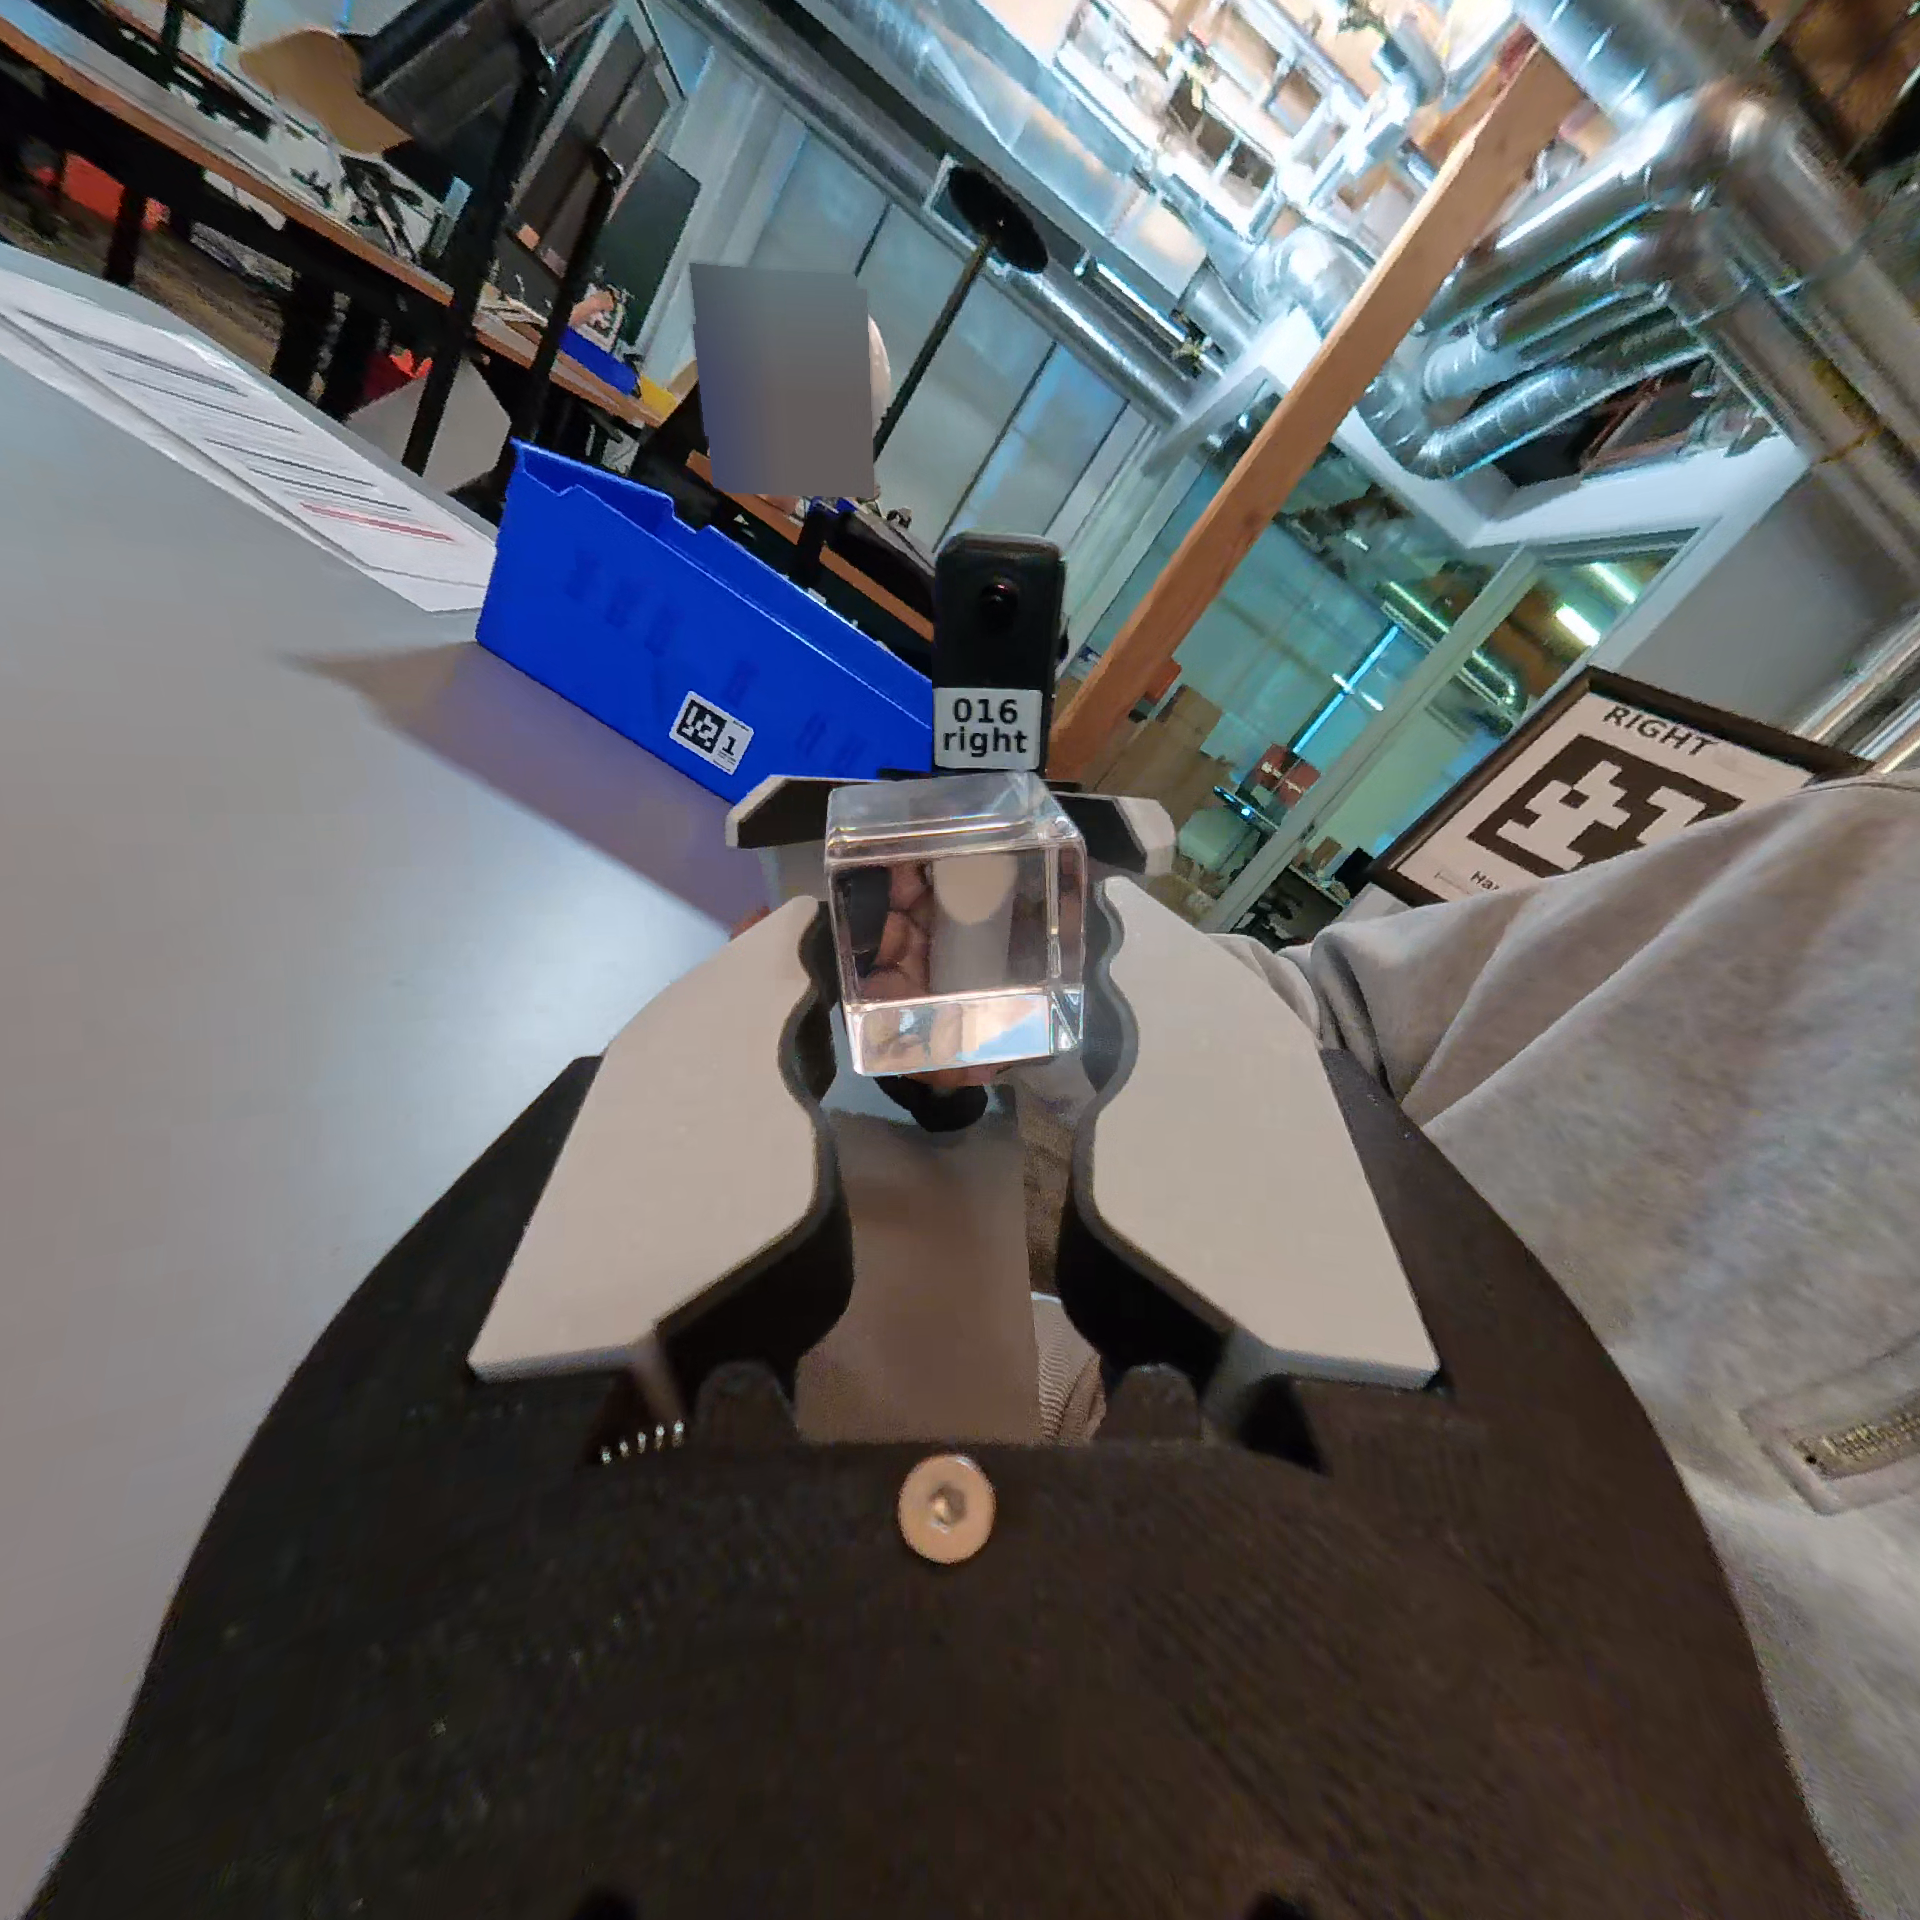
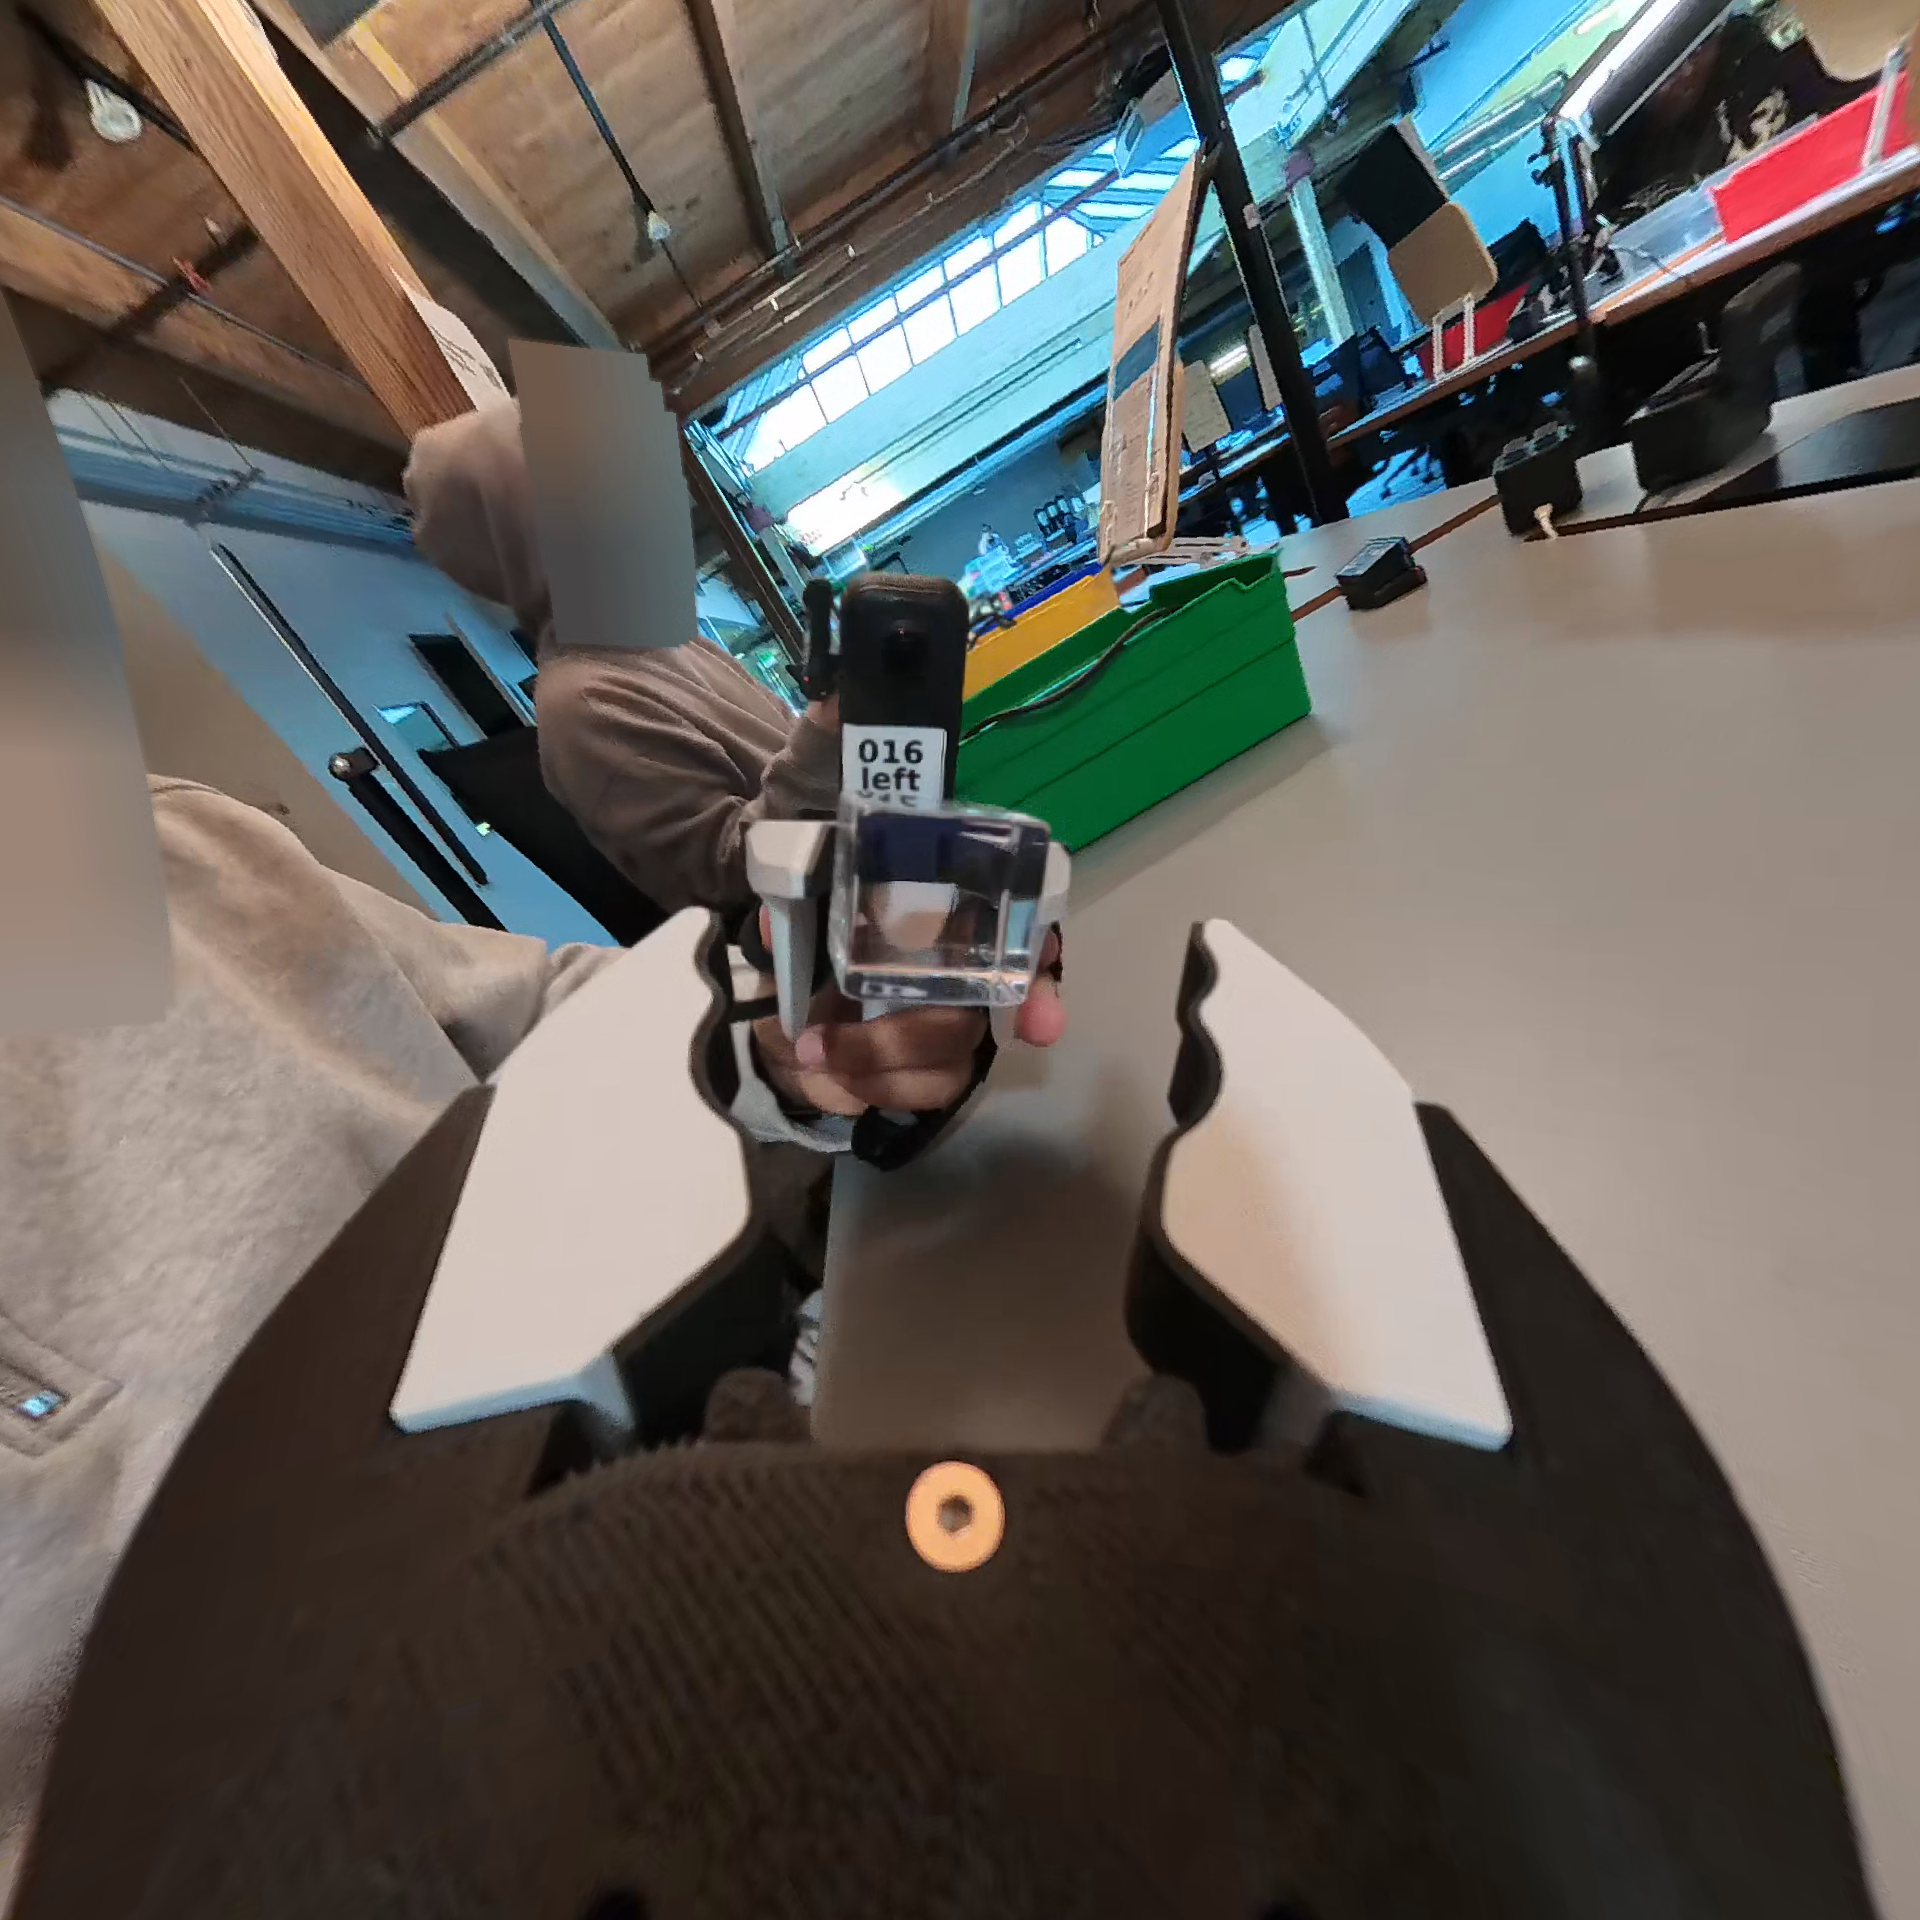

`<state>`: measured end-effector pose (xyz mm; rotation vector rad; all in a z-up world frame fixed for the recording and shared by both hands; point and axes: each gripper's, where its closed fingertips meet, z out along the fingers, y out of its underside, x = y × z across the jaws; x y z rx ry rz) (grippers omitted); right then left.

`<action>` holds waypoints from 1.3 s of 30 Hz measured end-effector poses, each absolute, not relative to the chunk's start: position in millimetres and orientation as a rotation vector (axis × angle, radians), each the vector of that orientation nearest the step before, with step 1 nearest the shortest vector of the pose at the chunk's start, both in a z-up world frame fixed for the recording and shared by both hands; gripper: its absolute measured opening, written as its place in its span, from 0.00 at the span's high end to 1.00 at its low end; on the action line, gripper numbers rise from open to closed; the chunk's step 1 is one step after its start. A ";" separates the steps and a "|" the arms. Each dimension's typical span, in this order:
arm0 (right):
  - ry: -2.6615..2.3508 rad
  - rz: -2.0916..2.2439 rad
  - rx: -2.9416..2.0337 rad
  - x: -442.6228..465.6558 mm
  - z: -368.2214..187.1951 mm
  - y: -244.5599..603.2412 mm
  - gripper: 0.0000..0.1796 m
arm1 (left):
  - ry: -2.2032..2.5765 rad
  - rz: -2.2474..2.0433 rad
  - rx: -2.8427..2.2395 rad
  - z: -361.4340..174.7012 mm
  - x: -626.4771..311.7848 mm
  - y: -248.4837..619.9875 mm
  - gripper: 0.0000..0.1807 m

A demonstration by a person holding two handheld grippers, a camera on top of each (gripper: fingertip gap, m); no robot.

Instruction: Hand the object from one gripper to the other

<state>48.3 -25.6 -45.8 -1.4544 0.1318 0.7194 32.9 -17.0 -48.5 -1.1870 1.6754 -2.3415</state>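
A clear cube (image 1: 951,966) is held in the air above the grey table (image 1: 260,987). My left gripper (image 1: 954,920) is shut on it, one grey finger on each side. My right gripper (image 1: 948,805) faces it from just behind the cube, jaws spread wide and empty. In the right wrist view, my right gripper (image 2: 951,940) is open, and the cube (image 2: 940,904) sits a short way ahead of its fingertips, clamped in the left gripper (image 2: 925,883). A hand (image 2: 883,1070) holds the left gripper's handle.
A blue bin (image 1: 665,644) and a printed sheet (image 1: 208,416) lie on the table to the left. A green bin (image 2: 1143,707) and small black devices (image 2: 1377,571) sit on the table (image 2: 1558,883). A grey sleeve (image 1: 1610,1091) fills the right. A seated person (image 2: 644,748) is behind. My left and right fingertips are right by each other.
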 end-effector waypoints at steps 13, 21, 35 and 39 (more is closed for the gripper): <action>-0.131 0.443 -1.471 29.7 -40.4 -26.4 0.52 | 1.581 -2.740 -1.298 -43.8 27.3 -18.7 0.74; -0.197 0.359 -1.482 25.9 -40.2 -27.4 0.59 | 1.677 -2.747 -1.294 -48.9 22.8 -30.1 0.74; -0.532 -0.038 -1.565 16.8 -54.5 -30.4 0.65 | 1.747 -2.858 -1.405 -55.8 18.6 -38.4 0.74; -0.658 -0.188 -1.581 12.4 -62.6 -30.3 0.69 | 1.802 -2.856 -1.393 -56.6 14.8 -44.2 0.74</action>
